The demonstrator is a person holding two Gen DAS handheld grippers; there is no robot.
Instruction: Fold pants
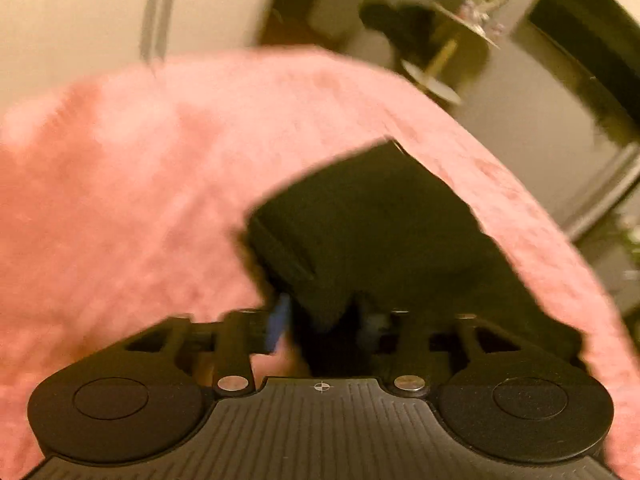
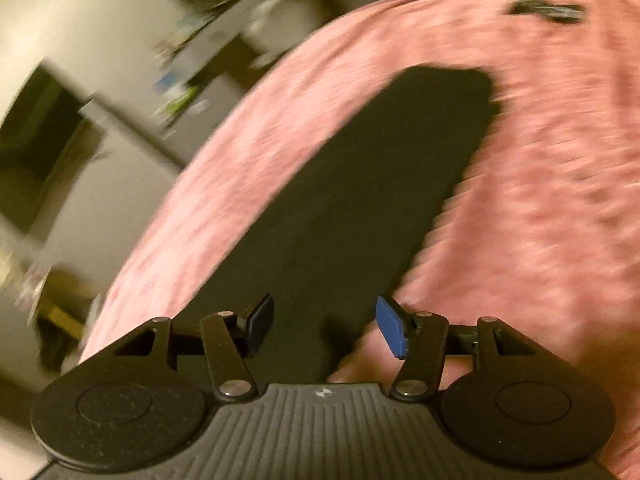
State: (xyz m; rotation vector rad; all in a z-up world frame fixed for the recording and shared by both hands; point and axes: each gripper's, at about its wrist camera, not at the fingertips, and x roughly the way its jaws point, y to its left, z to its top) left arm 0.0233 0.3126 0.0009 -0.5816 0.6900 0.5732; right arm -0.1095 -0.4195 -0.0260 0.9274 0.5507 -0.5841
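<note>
Dark pants (image 1: 372, 220) lie on a pink fuzzy blanket (image 1: 140, 168). In the left wrist view a folded end of the pants rises between the fingers, and my left gripper (image 1: 324, 320) is shut on that fabric; its blue pads are mostly hidden by cloth. In the right wrist view the pants (image 2: 360, 184) stretch away as one long dark strip over the blanket (image 2: 540, 160). My right gripper (image 2: 324, 328) is open, its blue pads apart just above the near end of the pants, holding nothing. Both views are blurred.
The blanket's edge falls off to the floor on the right in the left wrist view and on the left in the right wrist view. A small side table (image 1: 460, 40) and a dark cabinet (image 1: 592, 40) stand beyond. A small dark object (image 2: 544, 10) lies on the blanket far off.
</note>
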